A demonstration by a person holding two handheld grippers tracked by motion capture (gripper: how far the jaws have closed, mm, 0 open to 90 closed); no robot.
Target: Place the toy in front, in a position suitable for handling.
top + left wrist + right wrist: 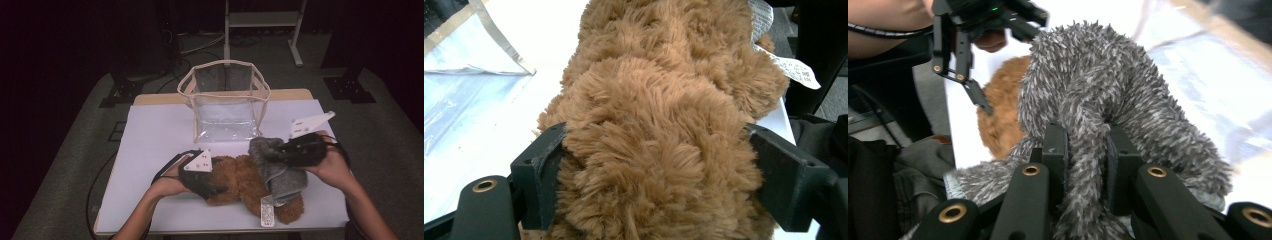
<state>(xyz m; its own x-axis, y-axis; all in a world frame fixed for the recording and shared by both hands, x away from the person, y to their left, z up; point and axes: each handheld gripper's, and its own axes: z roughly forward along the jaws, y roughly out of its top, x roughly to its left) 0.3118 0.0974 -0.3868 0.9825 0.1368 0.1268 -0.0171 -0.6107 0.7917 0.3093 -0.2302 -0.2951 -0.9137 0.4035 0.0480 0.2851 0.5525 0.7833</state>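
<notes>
A brown plush toy [235,180] lies on the white table [155,135] near its front edge. My left gripper [216,190] has its jaws wide around the toy's left end. In the left gripper view the brown fur [659,100] bulges between both jaws of that gripper [654,145] and presses on them. A grey fuzzy garment [280,172] drapes over the toy's right half. My right gripper [280,150] is shut on a fold of that grey garment [1088,75], pinched between its jaws [1087,140]. Beyond it lies the brown toy [1003,110].
A clear plastic bag with beige trim [225,107] stands open at the back middle of the table. A white printed tag [267,216] hangs from the toy near the front edge. A metal stand [262,20] is on the floor behind the table.
</notes>
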